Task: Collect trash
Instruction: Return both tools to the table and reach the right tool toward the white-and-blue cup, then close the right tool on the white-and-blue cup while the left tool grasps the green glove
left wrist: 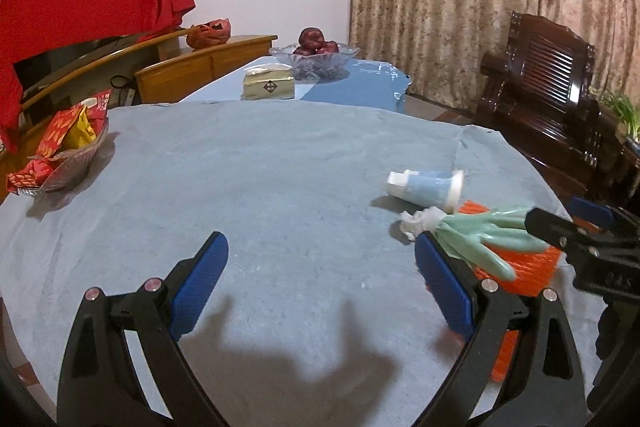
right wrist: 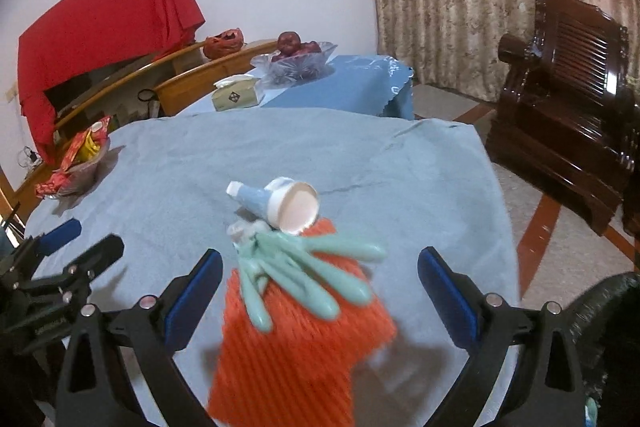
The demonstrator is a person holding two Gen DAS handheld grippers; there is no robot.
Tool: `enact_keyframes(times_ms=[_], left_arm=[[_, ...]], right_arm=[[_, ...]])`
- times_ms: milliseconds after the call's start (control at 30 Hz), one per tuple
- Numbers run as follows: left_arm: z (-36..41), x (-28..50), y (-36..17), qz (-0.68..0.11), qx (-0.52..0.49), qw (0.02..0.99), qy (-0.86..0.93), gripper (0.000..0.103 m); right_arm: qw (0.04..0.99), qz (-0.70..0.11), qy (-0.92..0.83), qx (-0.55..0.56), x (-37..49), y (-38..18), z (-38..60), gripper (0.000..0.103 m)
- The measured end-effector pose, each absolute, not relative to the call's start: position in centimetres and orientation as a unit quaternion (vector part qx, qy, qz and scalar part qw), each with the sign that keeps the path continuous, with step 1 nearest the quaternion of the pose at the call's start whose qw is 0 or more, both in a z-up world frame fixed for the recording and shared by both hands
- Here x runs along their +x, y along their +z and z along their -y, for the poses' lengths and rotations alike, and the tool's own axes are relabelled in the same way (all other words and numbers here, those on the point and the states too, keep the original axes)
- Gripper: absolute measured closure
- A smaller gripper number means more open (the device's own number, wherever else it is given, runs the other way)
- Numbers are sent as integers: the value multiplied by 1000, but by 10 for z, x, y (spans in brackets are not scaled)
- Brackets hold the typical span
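The right tool [right wrist: 320,291] stood wide open, holding nothing, with the green glove [right wrist: 296,267] and orange foam net [right wrist: 296,347] lying between its fingers at lower centre. The tipped paper cups [right wrist: 276,201] touched the glove's far end. Best to take the glove first, low and centred, so the cups would not roll. The left tool [left wrist: 322,287], also wide and empty, hung over bare worktop [left wrist: 260,187] at lower left, with free room there; the worktop's edge fell away at the right of the frame

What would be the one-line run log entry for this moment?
left gripper: open, empty | right gripper: open, over green glove | glove on orange mesh | paper cup tipped | nothing grasped
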State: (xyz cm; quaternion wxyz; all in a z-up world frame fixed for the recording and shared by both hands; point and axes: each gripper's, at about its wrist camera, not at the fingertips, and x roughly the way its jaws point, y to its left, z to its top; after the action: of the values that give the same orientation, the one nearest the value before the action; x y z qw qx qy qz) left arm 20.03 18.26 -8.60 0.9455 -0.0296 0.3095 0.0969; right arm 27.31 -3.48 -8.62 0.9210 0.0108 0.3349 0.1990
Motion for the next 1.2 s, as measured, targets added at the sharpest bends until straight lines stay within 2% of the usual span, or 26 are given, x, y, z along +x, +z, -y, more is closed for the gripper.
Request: enact_keyframes(times_ms=[667,767,900,933,1200], left_arm=[[-228,255,-106,-322,-38,938,124,11],[-229,258,-109,-325,-41,937,123,11],[-228,258,-112,-328,-42,936,123,11],[-229,258,-113,-328,-43,936,122,11],[-218,254,-109,-328,-41,937,114,11]], right_arm=[[886,-406,222,-17,360,-120,-25,10],[878,-419,233,-12,365,-126,-25,19],[867,-428,254,-7,366,-131,-25,44],[867,-428,255,-6,366,-131,-25,46],[878,-402,259,12,353,-116,-12,49]])
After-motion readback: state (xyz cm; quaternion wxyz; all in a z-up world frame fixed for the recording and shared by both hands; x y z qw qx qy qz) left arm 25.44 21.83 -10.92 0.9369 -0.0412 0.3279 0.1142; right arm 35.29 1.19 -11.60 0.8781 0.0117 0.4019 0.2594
